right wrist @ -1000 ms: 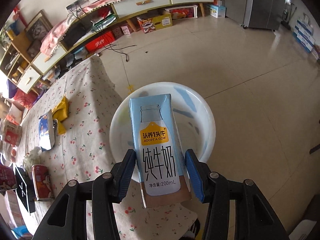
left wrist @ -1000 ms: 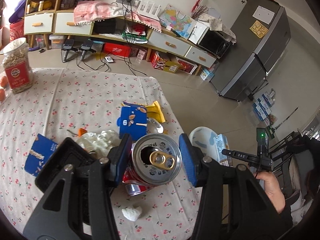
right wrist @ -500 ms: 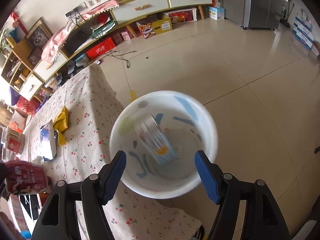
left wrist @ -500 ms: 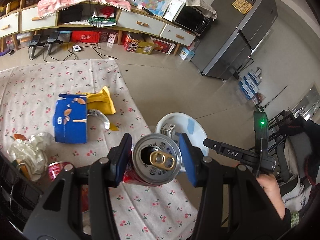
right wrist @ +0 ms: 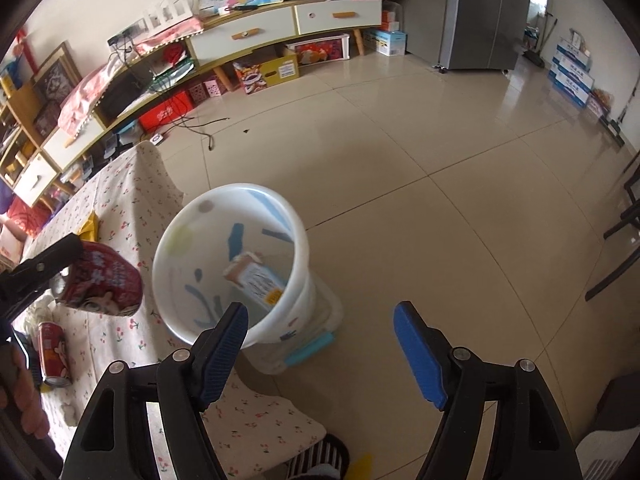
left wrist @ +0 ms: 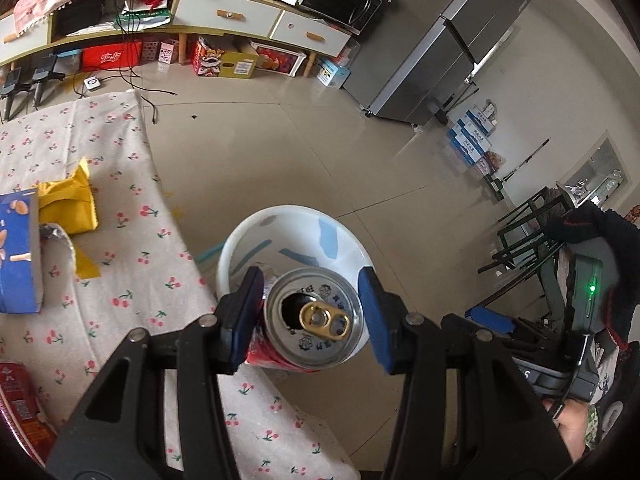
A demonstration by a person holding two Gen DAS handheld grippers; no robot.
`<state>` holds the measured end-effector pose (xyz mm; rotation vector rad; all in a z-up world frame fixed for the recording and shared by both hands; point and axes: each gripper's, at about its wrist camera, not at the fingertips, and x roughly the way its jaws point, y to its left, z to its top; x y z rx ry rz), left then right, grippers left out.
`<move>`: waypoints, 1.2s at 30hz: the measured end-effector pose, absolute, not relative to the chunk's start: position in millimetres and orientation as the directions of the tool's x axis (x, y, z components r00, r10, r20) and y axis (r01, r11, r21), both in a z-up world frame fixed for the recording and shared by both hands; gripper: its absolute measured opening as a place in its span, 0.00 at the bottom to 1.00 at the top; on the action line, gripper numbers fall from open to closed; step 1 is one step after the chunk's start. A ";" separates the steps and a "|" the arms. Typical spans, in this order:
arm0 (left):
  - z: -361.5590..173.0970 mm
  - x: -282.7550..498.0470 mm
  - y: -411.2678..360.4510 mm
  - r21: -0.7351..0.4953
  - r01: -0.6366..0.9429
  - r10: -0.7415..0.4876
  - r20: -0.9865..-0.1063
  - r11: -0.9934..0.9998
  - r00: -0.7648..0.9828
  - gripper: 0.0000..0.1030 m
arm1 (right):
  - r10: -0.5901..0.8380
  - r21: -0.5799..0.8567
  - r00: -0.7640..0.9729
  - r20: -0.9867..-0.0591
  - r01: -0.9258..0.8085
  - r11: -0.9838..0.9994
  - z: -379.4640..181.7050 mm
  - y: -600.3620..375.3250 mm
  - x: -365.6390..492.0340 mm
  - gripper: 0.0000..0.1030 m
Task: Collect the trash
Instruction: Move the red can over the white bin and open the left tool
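Note:
My left gripper point(left wrist: 311, 316) is shut on a red drink can point(left wrist: 312, 322) with a silver top, held at the table edge just over the near rim of the white bin point(left wrist: 296, 220). The same can point(right wrist: 102, 284) shows in the right wrist view, left of the bin point(right wrist: 176, 240). A milk carton point(right wrist: 256, 280) lies at the bottom of the bin. My right gripper point(right wrist: 320, 344) is open and empty, above the floor to the right of the bin.
On the cherry-print tablecloth point(left wrist: 120, 280) lie a blue snack box point(left wrist: 18, 256), a yellow wrapper point(left wrist: 68, 204) and a second red can point(right wrist: 52, 352). A TV cabinet point(right wrist: 248, 36) and grey fridge point(left wrist: 440, 36) stand far across the tiled floor. Black chair legs point(left wrist: 520, 240) are at the right.
The right gripper opened and let the milk carton drop into the bin, then drew back to the right. The left gripper carried the can from the table's trash pile to the bin's rim.

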<state>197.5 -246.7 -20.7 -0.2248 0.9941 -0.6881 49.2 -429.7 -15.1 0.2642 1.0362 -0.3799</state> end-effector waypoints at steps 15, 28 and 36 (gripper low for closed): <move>-36.5 200.6 -267.7 -0.401 0.422 -0.560 -0.736 0.813 0.380 0.76 | -0.197 0.034 0.451 -0.870 0.454 0.890 -12.5 -444.5 37.7 0.75; -8.7 177.1 -178.6 -0.305 0.346 -0.445 -0.760 0.887 0.473 0.88 | -0.191 0.029 0.486 -0.853 0.408 0.912 0.3 -413.2 49.7 0.76; 4.0 158.8 -119.1 -0.214 0.285 -0.340 -0.774 0.935 0.534 0.95 | -0.198 -0.011 0.512 -0.836 0.344 0.939 8.6 -374.4 59.8 0.78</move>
